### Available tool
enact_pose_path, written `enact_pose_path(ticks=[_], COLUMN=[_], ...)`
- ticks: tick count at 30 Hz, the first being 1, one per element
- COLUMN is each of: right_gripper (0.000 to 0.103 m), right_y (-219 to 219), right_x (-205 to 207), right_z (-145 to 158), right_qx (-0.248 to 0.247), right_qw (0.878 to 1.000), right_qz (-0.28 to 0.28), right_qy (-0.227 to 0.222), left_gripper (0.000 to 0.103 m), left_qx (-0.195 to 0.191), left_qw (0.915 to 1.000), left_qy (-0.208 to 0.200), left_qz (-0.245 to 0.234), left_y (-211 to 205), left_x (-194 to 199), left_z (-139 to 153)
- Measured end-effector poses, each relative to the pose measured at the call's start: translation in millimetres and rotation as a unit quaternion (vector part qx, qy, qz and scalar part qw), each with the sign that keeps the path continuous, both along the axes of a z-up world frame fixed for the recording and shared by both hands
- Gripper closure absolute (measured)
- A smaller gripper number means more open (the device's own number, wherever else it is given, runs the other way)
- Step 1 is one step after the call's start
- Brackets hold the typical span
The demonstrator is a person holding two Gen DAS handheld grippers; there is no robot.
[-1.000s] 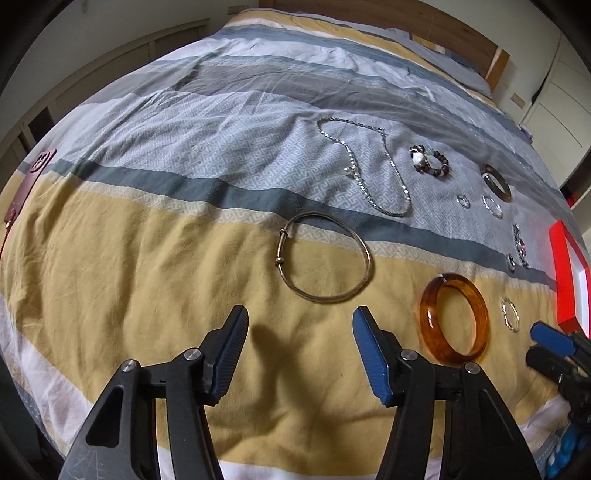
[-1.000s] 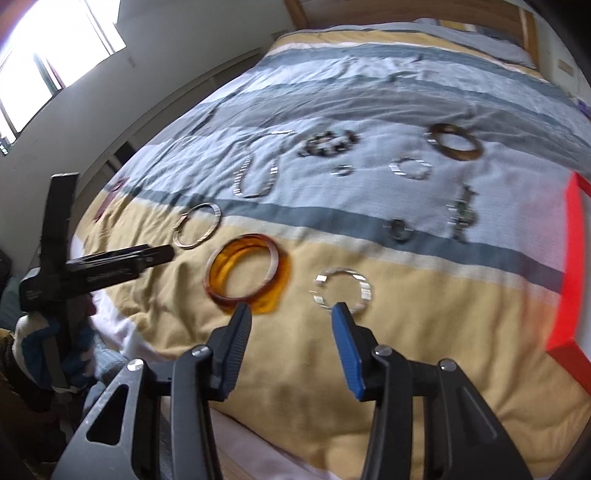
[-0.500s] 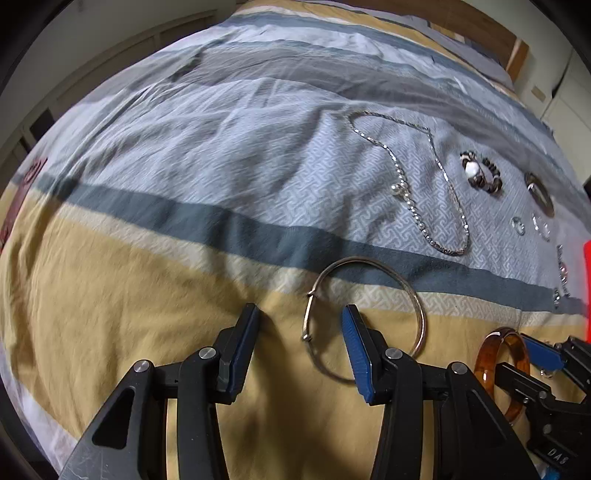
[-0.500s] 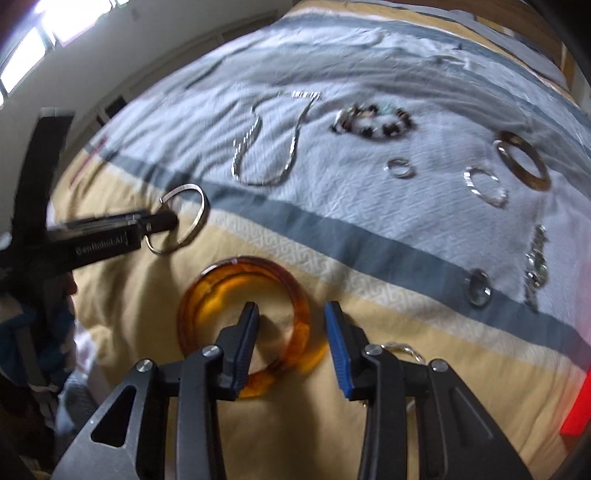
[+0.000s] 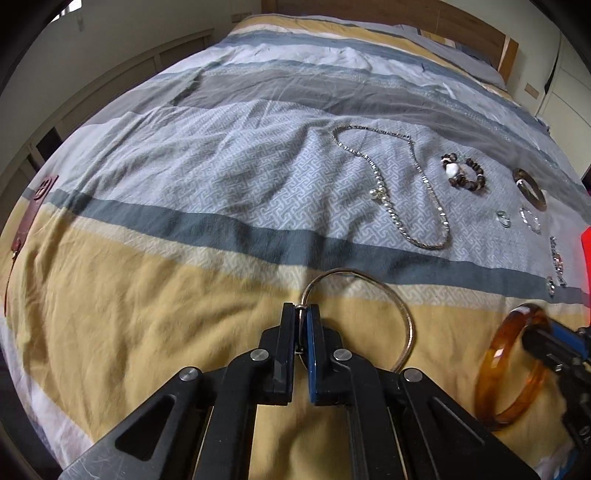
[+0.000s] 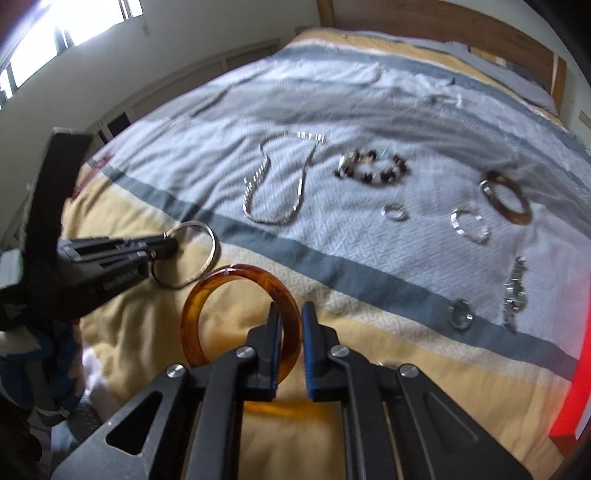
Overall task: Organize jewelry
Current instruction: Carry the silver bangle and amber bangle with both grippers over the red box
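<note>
Jewelry lies spread on a striped bedspread (image 5: 147,332) — one chain necklace (image 5: 399,192), one beaded bracelet (image 5: 463,173), two bangles farther back and several small rings. The left gripper (image 5: 302,325) is clamped on the thin silver bangle (image 5: 391,295); the right gripper (image 6: 291,325) pinches the amber bangle (image 6: 221,284) — both bangles lie flat on the yellow band. A wooden headboard (image 5: 388,14) stands beyond.
</note>
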State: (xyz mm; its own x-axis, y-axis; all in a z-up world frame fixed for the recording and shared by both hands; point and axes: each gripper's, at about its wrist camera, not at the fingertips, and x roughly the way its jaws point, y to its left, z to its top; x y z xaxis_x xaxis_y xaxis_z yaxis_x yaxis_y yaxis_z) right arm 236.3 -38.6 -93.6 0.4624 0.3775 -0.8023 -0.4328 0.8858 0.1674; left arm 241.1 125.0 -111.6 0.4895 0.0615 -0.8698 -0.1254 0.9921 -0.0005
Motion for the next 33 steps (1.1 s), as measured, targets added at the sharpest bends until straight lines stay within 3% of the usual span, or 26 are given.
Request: enact_pose_path(ticks=[9,18,25,33], right_gripper=[0.094,0.094,0.094,0.094], right_y=[-29,-91,-183,-300], right_x=[-51,-118,-151,-158], right_z=[55,102,111,101], right_qx=[0.015,0.017,0.014,-0.023], right_qw=[0.998,0.991,0.978,0.955], right_qz=[-0.03,-0.094,-0.179,-0.275], right_qy=[-0.047,-0.093,-0.109,-0.105], left_gripper=[0.098,0.098,0.098,0.098], left_qx=[0.022,0.026,0.009,-0.007], left_qw=[0.9991,0.9943,0.9864,0.9691], left_qy=[-0.034,-0.084,-0.095,-0.09], left_qz=[-0.015,-0.06,-0.134,-0.23], left_y=[-17,-60,-140,-259], left_x=[-45,-94,-103,-83], left_z=[46,106,127,131])
